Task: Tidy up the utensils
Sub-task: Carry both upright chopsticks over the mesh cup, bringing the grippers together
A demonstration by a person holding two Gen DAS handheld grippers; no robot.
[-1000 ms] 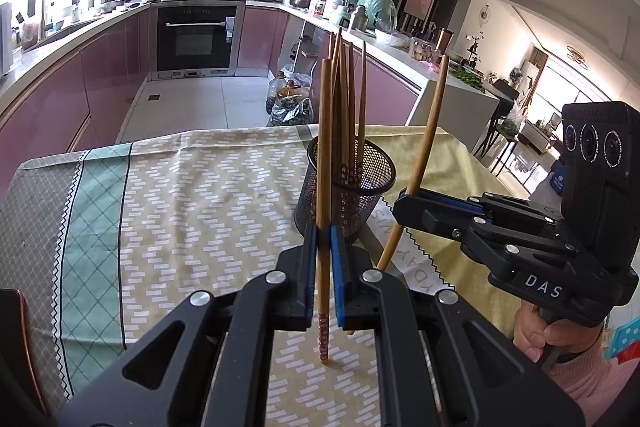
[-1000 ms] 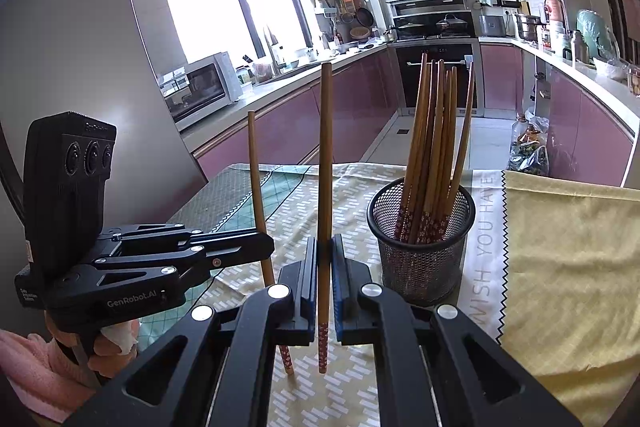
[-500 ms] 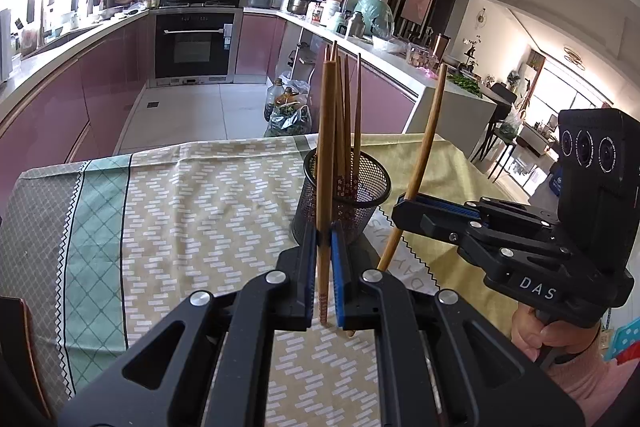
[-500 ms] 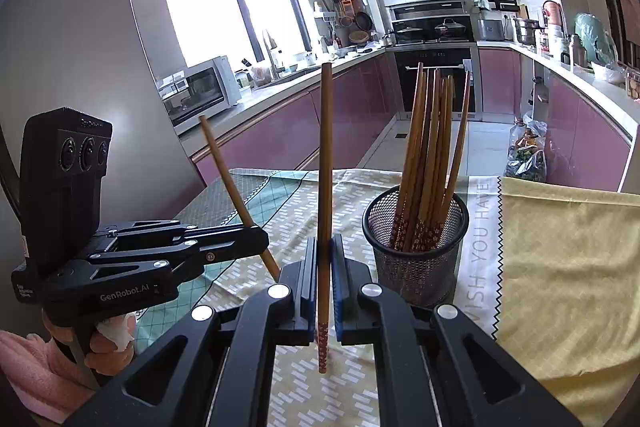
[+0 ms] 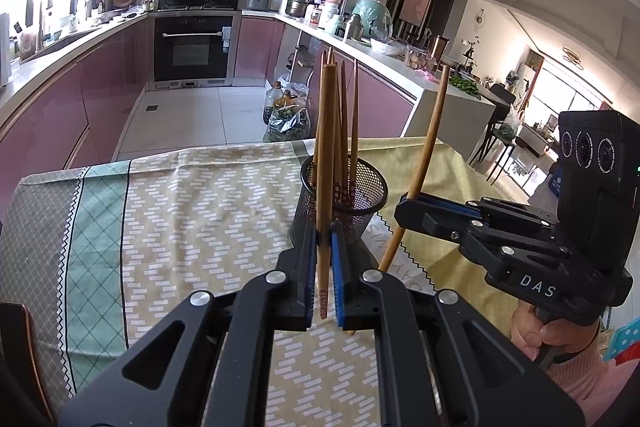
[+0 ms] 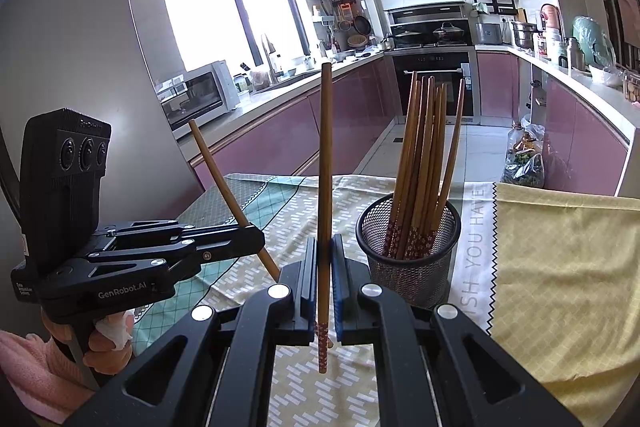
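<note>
A black mesh cup (image 5: 340, 203) (image 6: 412, 259) stands on the table and holds several wooden chopsticks (image 6: 424, 163). My left gripper (image 5: 324, 235) is shut on one wooden chopstick (image 5: 325, 163), held upright just in front of the cup. My right gripper (image 6: 324, 247) is shut on another chopstick (image 6: 325, 163), upright, left of the cup. The right gripper also shows in the left wrist view (image 5: 408, 207) with its chopstick (image 5: 428, 143) leaning. The left gripper shows in the right wrist view (image 6: 252, 239) with its chopstick (image 6: 224, 183) tilted.
The table has a patterned cloth (image 5: 200, 211) and a yellow cloth (image 6: 560, 267) on the right. Kitchen counters (image 5: 60, 67) and an oven (image 5: 192, 47) lie beyond the table's far edge.
My left gripper has risen and tilted forward with its chopstick, which now leans more in the right wrist view. The cup looks farther below. The right gripper has barely moved.
</note>
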